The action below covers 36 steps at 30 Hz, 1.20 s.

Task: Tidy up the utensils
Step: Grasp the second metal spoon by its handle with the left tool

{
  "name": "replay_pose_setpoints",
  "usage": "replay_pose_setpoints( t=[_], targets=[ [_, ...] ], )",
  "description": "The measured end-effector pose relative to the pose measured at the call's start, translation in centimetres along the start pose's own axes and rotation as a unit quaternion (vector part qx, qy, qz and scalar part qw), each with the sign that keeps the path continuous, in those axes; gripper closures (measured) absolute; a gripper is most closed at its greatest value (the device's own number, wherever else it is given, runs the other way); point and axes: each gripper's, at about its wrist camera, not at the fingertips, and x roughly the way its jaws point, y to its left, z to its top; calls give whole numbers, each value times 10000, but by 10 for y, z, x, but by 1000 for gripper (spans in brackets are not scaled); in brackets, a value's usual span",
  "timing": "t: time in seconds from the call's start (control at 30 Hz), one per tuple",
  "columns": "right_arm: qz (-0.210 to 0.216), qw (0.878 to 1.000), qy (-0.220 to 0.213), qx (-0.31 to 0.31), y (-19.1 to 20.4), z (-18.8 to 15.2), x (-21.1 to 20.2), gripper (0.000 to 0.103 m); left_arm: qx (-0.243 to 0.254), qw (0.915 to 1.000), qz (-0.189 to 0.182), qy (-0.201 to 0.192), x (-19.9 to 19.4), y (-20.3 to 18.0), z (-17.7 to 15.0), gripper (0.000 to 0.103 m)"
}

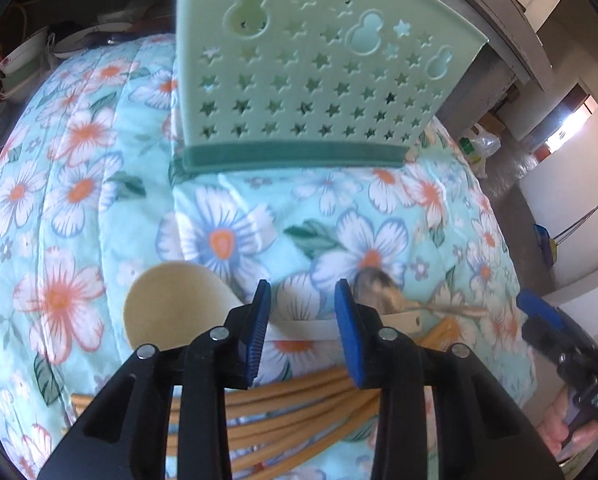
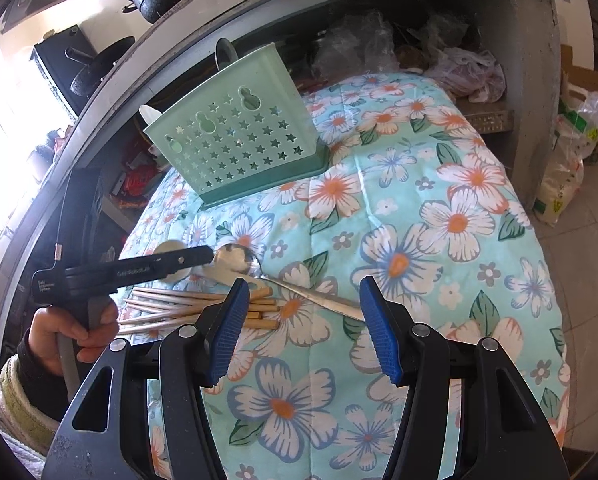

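Standing on the flowered cloth [image 2: 439,184], the green star-pierced caddy [image 2: 239,148] is the landmark. Left of and nearer than it, the left gripper [image 1: 302,320], held by a hand [image 2: 65,334], hovers with parted jaws over the cream spoon [image 1: 167,304], whose handle runs between the pads; no contact is visible. Bamboo chopsticks [image 2: 203,308] lie below, a metal spoon [image 2: 235,260] just beside. Rightward, bare cloth lies open. The right gripper [image 2: 303,324] hangs open, empty.
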Motion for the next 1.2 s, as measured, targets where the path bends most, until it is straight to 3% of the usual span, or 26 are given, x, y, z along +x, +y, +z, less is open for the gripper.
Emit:
replay_pose_setpoints(
  t=[0.13,0.27,0.37,0.7,0.9,1.03,1.2],
  targets=[
    [9,10000,3,0,-1,0,1,48,71,10000,-48,-7,-7,2,-5,71],
    [-2,10000,1,27,-2,-1,2,48,-131,9984,-520,-185,-15,7,-4,71],
    [-6,10000,7,18,-1,-1,1,48,-403,9944,-962,-147,-13,13,1,71],
    [12,10000,31,-13,1,-2,3,47,-1037,9776,-1809,276,5,30,3,71],
    [52,10000,64,-11,3,-2,6,47,-956,9789,-1764,382,10,24,8,71],
    [59,10000,80,-5,3,-1,7,47,-630,9851,-1544,429,16,8,9,73],
    [37,10000,89,10,2,-1,8,47,-227,9892,-1365,480,25,-10,6,89]
  ],
)
